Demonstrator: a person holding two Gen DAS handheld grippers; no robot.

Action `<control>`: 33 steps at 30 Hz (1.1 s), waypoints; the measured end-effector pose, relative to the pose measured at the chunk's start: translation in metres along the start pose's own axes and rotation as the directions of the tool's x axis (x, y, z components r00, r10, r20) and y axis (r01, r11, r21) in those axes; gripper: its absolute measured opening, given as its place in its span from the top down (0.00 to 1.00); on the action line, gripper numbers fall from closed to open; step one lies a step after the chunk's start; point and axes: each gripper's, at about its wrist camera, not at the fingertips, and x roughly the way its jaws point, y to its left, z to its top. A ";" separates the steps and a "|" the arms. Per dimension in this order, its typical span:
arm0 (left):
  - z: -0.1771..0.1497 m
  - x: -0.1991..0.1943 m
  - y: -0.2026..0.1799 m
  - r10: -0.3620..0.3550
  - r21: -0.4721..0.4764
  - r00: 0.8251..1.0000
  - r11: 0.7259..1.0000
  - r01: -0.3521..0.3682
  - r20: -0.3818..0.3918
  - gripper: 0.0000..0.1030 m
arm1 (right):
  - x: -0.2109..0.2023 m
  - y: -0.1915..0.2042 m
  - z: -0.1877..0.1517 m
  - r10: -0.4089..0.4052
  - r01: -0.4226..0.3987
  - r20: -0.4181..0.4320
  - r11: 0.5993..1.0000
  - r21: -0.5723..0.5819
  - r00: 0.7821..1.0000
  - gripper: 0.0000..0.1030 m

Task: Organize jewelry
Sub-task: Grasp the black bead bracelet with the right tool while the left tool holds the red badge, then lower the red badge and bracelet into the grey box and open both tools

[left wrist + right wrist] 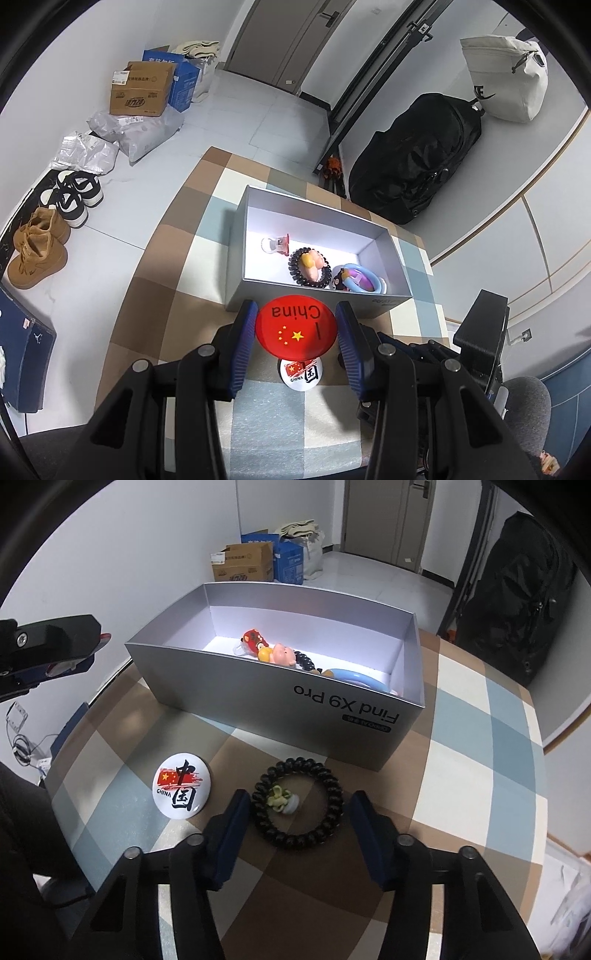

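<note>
Black coil bracelet (297, 804) between right fingers (229, 825), left one touching.

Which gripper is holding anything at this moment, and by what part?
The left gripper holds the red China badge by its opposite edges. The right gripper straddles the black coil hair tie on the table, pads not yet touching it.

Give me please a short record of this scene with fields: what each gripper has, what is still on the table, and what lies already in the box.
left gripper: shut on the red badge
right gripper: jaws around the black hair tie, not yet pressing it
on table: white badge, black hair tie
box: open, grey
in box: beaded bracelet with a figure, blue ring toy, small red charm
</note>
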 end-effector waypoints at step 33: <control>0.011 -0.001 -0.022 -0.025 0.007 0.999 1.000 0.025 0.047 0.64 | -0.068 -0.034 0.019 0.199 -0.247 0.262 0.955 0.162 0.944 0.54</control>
